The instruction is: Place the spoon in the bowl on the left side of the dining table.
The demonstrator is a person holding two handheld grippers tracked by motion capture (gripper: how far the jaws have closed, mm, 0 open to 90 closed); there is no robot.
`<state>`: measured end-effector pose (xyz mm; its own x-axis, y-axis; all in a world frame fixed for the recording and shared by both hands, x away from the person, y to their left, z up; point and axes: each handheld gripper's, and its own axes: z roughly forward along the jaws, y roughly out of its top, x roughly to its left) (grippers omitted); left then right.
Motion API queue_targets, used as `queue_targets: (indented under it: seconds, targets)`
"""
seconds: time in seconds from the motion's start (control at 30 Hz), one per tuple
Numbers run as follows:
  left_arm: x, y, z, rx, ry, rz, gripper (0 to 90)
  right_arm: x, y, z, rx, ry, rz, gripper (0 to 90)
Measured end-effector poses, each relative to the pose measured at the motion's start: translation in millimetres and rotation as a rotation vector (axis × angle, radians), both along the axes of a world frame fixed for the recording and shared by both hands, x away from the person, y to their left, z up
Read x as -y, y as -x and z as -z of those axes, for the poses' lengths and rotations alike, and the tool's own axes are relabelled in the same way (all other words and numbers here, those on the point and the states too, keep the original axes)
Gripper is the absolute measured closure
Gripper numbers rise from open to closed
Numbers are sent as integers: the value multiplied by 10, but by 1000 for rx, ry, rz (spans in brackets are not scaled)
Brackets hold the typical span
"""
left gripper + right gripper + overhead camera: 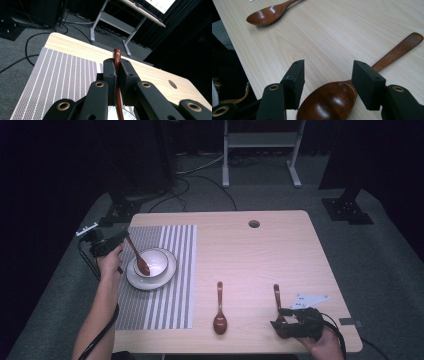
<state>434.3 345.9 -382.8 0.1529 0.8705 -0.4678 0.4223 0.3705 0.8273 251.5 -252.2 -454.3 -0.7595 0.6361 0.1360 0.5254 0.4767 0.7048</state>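
Observation:
My left gripper [120, 237] is shut on the handle of a brown wooden spoon [138, 257]. That spoon slants down so its head rests inside a white bowl [159, 260], which stands on a white plate [150, 281]. In the left gripper view the handle [117, 56] sticks up between the closed jaws of the left gripper [117, 68]. My right gripper [281, 321] stands open at the table's front right, low over a second spoon [276, 296]. In the right gripper view the jaws of the right gripper [329, 75] straddle that spoon's head [332, 102] without pressing on it.
A third spoon [220, 312] lies flat at the front middle of the table; it is the far spoon [269, 15] in the right gripper view. A grey striped placemat [170, 285] lies under the plate. The wooden table [260, 255] has a cable hole [254, 224] at the back.

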Motion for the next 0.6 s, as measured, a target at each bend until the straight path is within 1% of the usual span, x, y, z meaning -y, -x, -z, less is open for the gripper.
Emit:
queue_targets:
  seconds: [0.27, 0.6]
  targets:
    - [-16, 0, 60, -9, 13, -10, 844, -4, 1, 4, -1, -1, 1, 429]
    - [-2, -12, 101, -15, 21, -6, 843, -3, 1, 5, -3, 1, 1, 429]
